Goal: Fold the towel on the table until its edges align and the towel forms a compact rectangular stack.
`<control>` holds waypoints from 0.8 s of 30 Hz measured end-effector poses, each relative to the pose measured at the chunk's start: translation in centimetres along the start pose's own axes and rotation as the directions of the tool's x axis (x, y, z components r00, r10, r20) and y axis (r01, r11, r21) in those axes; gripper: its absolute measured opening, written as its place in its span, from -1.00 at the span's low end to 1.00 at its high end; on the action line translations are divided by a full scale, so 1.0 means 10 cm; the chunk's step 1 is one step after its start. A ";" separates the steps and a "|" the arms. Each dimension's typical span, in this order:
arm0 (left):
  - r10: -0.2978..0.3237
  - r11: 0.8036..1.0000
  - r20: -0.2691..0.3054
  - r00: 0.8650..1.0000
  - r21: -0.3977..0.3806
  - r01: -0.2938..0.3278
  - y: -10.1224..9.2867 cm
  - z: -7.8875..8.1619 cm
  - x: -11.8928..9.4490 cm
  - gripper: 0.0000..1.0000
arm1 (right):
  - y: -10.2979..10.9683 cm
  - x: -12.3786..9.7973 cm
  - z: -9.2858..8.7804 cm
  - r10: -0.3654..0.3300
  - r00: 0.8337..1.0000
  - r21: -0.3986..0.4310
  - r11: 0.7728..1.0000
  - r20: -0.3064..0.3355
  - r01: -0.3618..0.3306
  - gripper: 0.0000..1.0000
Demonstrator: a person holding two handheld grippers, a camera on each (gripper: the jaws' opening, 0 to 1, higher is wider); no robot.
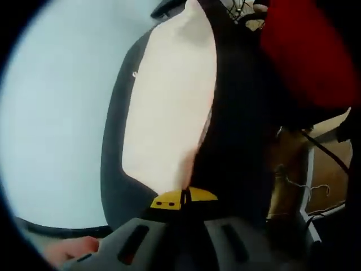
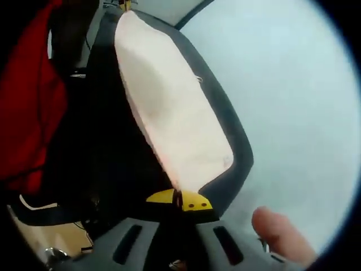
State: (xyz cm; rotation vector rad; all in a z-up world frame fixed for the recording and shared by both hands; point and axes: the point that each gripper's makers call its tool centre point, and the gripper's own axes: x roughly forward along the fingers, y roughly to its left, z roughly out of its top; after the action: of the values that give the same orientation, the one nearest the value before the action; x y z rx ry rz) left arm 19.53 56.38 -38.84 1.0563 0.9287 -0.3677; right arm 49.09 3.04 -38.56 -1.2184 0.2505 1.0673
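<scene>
The towel (image 1: 169, 107) is cream on its face with a dark grey border, and it is stretched taut between the two grippers above the pale table (image 1: 51, 113). In the left gripper view my left gripper (image 1: 183, 199) is shut on the towel's near corner, its yellow tips pressed together. In the right gripper view the towel (image 2: 169, 118) runs from my right gripper (image 2: 179, 200), shut on its other corner, up to the far end. There a bit of yellow from the left gripper (image 2: 123, 4) shows. The table (image 2: 293, 84) lies to the right.
A person in a red top (image 1: 310, 51) (image 2: 28, 113) stands close behind the towel. A hand (image 1: 73, 248) and a finger (image 2: 282, 234) show beside the gripper bodies. Cables and a wooden floor (image 1: 321, 180) lie beyond the table edge.
</scene>
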 end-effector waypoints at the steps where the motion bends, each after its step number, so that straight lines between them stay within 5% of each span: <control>1: 0.002 1.000 0.002 1.000 0.002 -0.002 0.11 0.04 0.00 -1.00 | -0.07 0.02 0.04 0.005 1.000 -0.002 1.000 -0.003 -0.005 -1.00; 10: -0.024 1.000 -0.100 0.995 0.016 0.026 0.90 -0.05 0.36 -1.00 | -0.82 0.47 0.15 0.027 0.999 0.038 0.999 -0.040 -0.026 -1.00; 18: -0.104 0.995 -0.149 0.983 -0.005 0.104 1.27 -0.08 1.02 -1.00 | -1.06 1.18 0.04 0.046 0.992 0.042 0.998 -0.116 -0.041 -1.00; 24: -0.136 0.988 -0.182 0.974 -0.096 0.120 1.48 -0.16 1.28 -1.00 | -1.21 1.54 0.00 0.068 0.987 0.061 0.996 -0.143 -0.059 -1.00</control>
State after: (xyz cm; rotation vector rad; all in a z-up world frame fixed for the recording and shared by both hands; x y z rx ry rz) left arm 36.01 66.83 -40.73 0.9671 1.1755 -0.3356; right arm 66.47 11.72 -41.17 -1.2453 0.4317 1.0208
